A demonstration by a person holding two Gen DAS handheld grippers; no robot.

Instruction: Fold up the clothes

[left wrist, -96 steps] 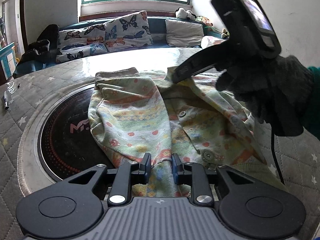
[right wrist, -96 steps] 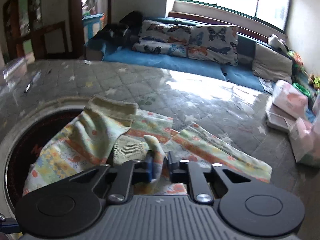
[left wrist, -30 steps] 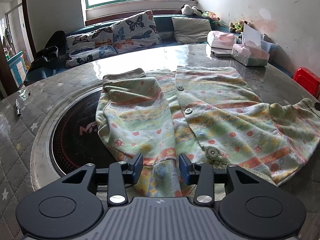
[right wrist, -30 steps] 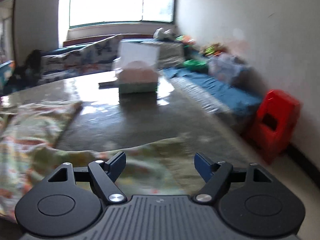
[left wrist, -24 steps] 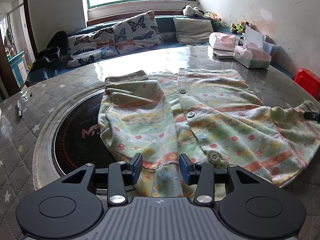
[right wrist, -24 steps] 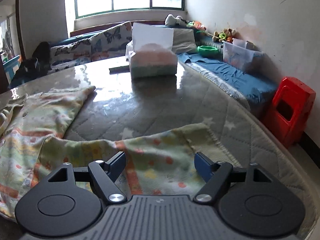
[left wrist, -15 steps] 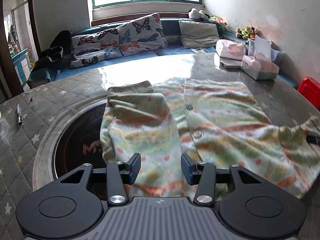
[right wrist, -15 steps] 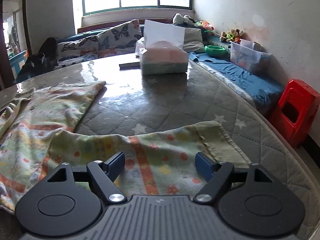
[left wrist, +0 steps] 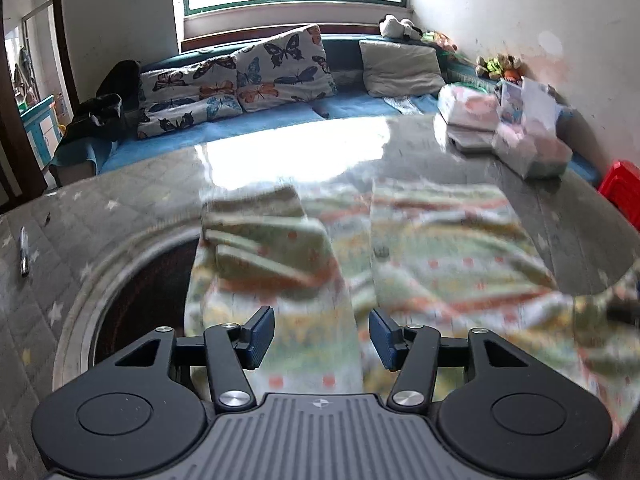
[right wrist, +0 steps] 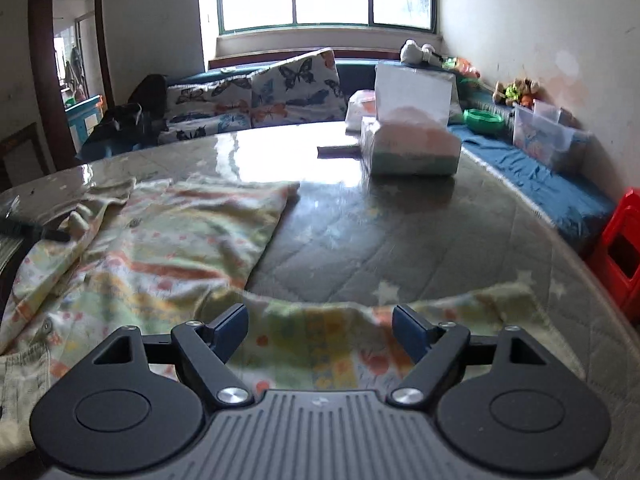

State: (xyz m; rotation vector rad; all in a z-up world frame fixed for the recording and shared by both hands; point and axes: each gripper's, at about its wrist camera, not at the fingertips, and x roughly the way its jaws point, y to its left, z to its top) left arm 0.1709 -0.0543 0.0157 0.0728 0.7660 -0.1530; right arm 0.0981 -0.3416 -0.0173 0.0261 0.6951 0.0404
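Note:
A pale green and yellow patterned buttoned shirt (left wrist: 420,264) lies spread on the round padded table (left wrist: 120,196). Its left sleeve (left wrist: 264,252) is folded over the body; its right sleeve (right wrist: 360,344) stretches out to the right. My left gripper (left wrist: 322,334) is open and empty, raised above the shirt's near hem. My right gripper (right wrist: 320,330) is open and empty just above the outstretched right sleeve. The shirt body also shows in the right wrist view (right wrist: 160,236).
A dark round inset (left wrist: 140,300) lies under the shirt's left side. Tissue packs (right wrist: 408,144) stand on the table's far right. A pen (left wrist: 24,256) lies at the left. A red stool (right wrist: 618,252) stands beside the table, and a sofa with butterfly cushions (left wrist: 240,76) behind it.
Both grippers let go of the shirt and opened. The left gripper has lifted and pulled back from the hem. The right gripper moved to the outstretched sleeve and turned slightly left.

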